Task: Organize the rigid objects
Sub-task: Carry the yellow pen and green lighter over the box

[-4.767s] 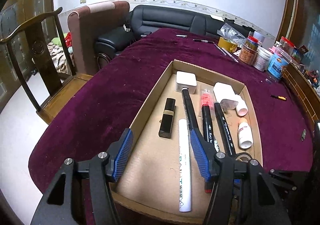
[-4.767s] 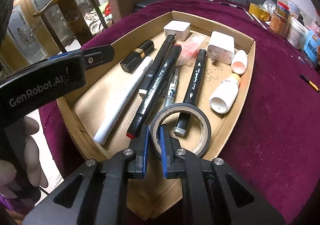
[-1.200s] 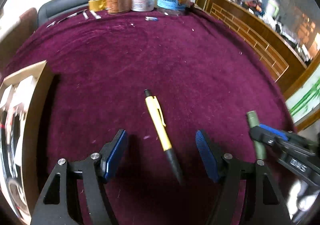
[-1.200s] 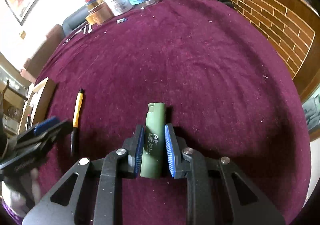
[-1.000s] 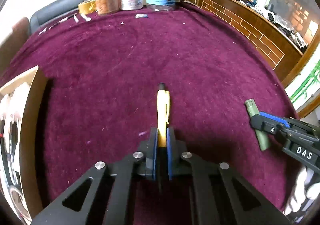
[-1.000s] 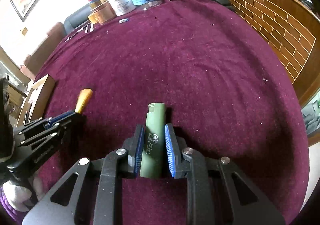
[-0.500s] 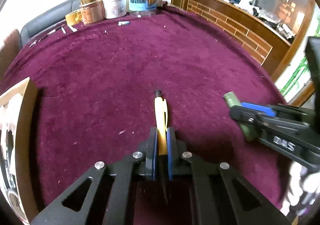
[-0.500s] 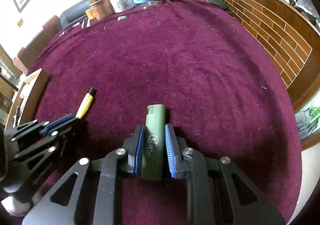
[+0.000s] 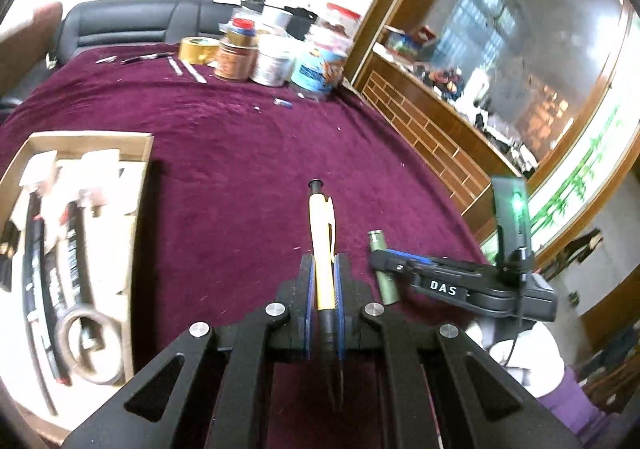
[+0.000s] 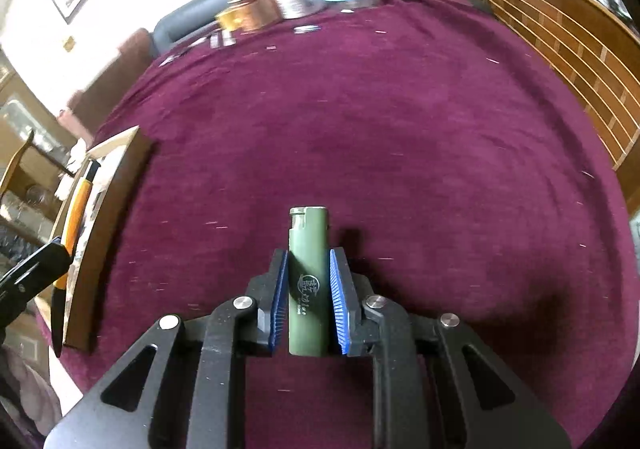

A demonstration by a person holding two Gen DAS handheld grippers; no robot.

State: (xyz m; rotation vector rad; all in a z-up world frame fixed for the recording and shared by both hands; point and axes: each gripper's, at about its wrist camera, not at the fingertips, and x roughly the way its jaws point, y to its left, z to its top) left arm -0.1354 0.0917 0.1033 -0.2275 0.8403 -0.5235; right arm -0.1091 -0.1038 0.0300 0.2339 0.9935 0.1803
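Observation:
My left gripper [image 9: 322,269] is shut on a yellow pen [image 9: 321,245] with a black tip and holds it above the purple tablecloth. My right gripper [image 10: 307,273] is shut on a green lighter [image 10: 307,281], also off the cloth. The lighter [image 9: 383,269] and right gripper show in the left wrist view to the right of the pen. The pen [image 10: 76,217] shows at the left of the right wrist view, over the cardboard box [image 10: 108,217]. The box [image 9: 138,209] lies at the left and holds markers, a tape roll [image 9: 90,345] and white items.
Jars and tins [image 9: 276,57] and a yellow tape roll [image 9: 198,49] stand at the table's far edge, with pens [image 9: 148,58] beside them. A wooden counter [image 9: 432,121] runs along the right. A black sofa [image 9: 132,25] stands behind the table.
Both grippers have lifted and swung left toward the box, each still holding its object. The box is now in fuller view at the left.

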